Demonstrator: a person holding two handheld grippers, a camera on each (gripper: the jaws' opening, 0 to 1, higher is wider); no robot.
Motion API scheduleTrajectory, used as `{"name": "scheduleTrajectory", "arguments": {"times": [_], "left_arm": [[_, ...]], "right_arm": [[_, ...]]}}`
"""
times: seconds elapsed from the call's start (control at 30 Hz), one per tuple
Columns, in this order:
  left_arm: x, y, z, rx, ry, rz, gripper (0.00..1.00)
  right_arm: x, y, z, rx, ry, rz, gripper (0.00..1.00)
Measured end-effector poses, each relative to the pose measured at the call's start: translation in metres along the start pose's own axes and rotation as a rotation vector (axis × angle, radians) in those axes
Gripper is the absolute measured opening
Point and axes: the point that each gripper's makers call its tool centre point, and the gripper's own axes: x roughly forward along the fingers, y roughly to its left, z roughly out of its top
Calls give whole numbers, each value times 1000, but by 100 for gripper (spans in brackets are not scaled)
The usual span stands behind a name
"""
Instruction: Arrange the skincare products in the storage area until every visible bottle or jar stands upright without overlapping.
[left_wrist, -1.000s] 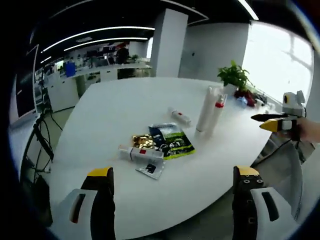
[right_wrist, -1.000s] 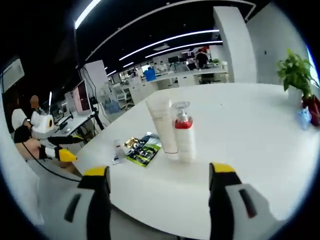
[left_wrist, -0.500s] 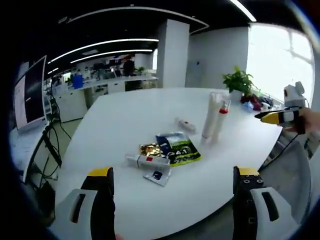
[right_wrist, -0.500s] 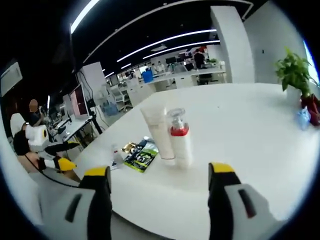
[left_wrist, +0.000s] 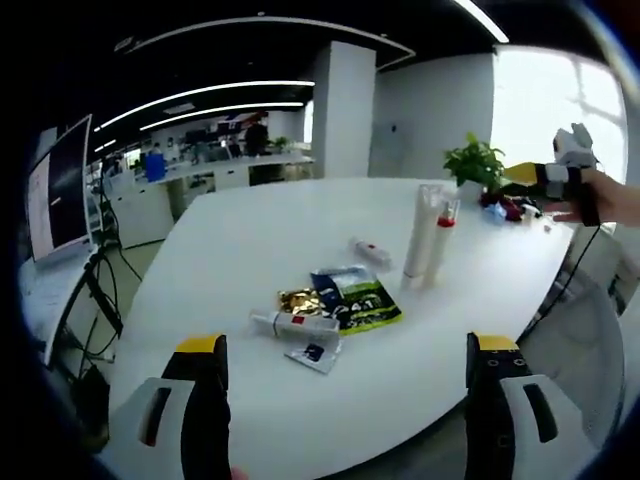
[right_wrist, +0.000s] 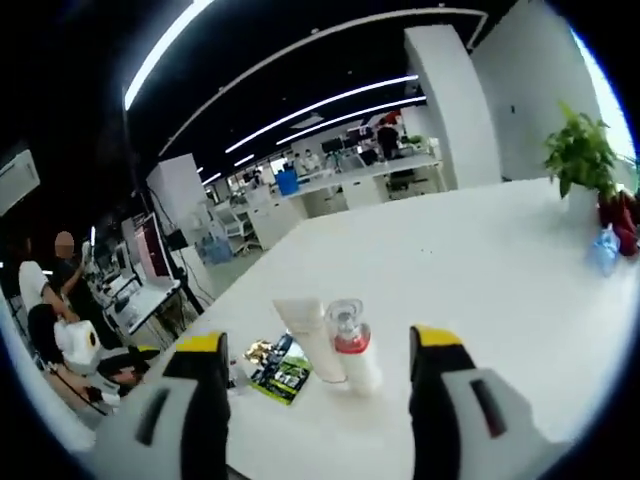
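— Yellow-tipped jaws on the left gripper (left_wrist: 342, 350): how do they stand?
— Spread wide, gripping nothing, hanging above the near edge of the white table (left_wrist: 250, 240). The right gripper (right_wrist: 315, 345) is equally wide and empty, raised over the table.
— And the products?
— A white tube (left_wrist: 416, 232) and a red-collared pump bottle (left_wrist: 437, 240) stand upright, side by side, touching or nearly so. A small tube (left_wrist: 292, 324) lies flat, long axis running left-right in the left gripper view, beside the sachets (left_wrist: 345, 295). Another small bottle (left_wrist: 368, 250) lies flat farther back.
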Motion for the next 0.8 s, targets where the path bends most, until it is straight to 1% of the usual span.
{"name": "scheduleTrajectory", "arguments": {"times": [0.1, 0.13, 0.17, 0.3, 0.33, 0.37, 0.43, 0.53, 0.6, 0.67, 0.8], "left_arm": [[0, -3, -1, 6, 5, -14, 95], [1, -4, -1, 13, 5, -14, 95], [1, -4, -1, 20, 4, -14, 95], [1, -4, 0, 19, 4, -14, 95], [1, -2, -1, 14, 4, -12, 95], [1, -2, 0, 9, 3, -10, 95], [1, 0, 0, 0, 2, -5, 95], [0, 1, -1, -5, 4, 3, 95], [0, 2, -2, -9, 7, 5, 95], [0, 3, -2, -13, 6, 7, 95], [0, 4, -2, -15, 5, 12, 95]], "right_arm": [[1, -2, 25, -3, -41, -5, 73], [1, -2, 30, -9, -48, -7, 73], [3, -3, 40, -24, -62, -8, 73], [18, -8, 66, -65, -64, -12, 73], [19, -8, 69, -71, -67, -13, 74], [25, -9, 76, -81, -78, -16, 74], [31, -7, 84, -98, -84, -10, 74], [46, 0, 99, -165, -89, 12, 74], [53, 5, 105, -180, -96, 27, 74], [63, 11, 114, -207, -100, 42, 73], [78, 11, 128, -248, -100, 51, 68]]}}
